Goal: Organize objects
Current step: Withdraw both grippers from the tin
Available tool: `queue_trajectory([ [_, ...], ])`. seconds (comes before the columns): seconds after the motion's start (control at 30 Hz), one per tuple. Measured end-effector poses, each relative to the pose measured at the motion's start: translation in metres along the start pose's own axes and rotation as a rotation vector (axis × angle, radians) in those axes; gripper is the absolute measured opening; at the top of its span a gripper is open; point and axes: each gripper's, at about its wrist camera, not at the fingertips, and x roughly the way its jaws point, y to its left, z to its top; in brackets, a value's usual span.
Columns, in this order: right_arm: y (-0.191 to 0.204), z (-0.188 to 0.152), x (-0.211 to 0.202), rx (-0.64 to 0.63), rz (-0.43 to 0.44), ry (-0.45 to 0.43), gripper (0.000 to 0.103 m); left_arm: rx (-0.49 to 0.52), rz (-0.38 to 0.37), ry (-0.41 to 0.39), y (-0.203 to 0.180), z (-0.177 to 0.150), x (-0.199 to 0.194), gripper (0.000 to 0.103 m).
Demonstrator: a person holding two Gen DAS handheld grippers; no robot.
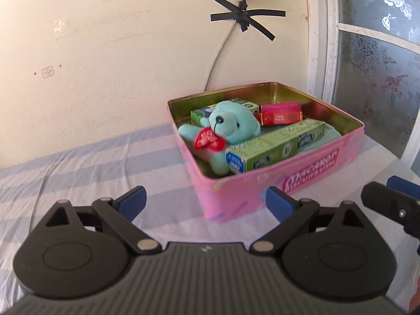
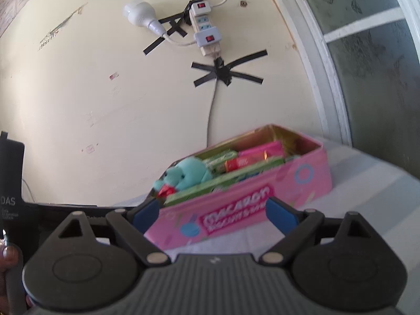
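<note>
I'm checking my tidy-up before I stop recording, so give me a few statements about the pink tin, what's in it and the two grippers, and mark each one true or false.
1. The teal teddy bear lies inside the pink tin. True.
2. The tin has its lid on. False: it is open, with the contents showing.
3. The left gripper holds a green box. False: its jaws stand open with nothing between them.
4. A long green box lies in the tin beside the bear. True.
5. The right gripper is open and holds nothing. True.
6. The tin sits on a bare wooden floor. False: it rests on a striped cloth.
</note>
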Motion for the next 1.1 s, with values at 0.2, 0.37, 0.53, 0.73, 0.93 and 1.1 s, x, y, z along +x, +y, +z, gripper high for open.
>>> queue_trajectory([
  [0.2,0.014,-0.01,-0.011,0.014,-0.008,0.01,0.094,-0.005,0.009,-0.007,0.002,-0.017,-0.013,0.103],
  [0.37,0.023,-0.02,-0.02,0.017,-0.033,0.015,0.096,-0.026,0.02,0.014,0.006,-0.031,-0.022,0.103],
  [0.53,0.027,-0.029,-0.026,0.033,-0.056,0.032,0.096,-0.023,0.04,0.03,0.008,-0.049,-0.028,0.103],
  [0.73,0.029,-0.042,-0.028,0.043,-0.102,0.056,0.096,0.024,0.047,0.047,0.002,-0.072,-0.036,0.103],
  [0.93,0.029,-0.049,-0.029,0.078,-0.115,0.056,0.097,0.062,0.029,0.079,-0.007,-0.087,-0.042,0.103],
  [1.1,0.03,-0.05,-0.03,0.075,-0.142,0.036,0.101,0.074,0.002,0.099,-0.015,-0.094,-0.047,0.103],
])
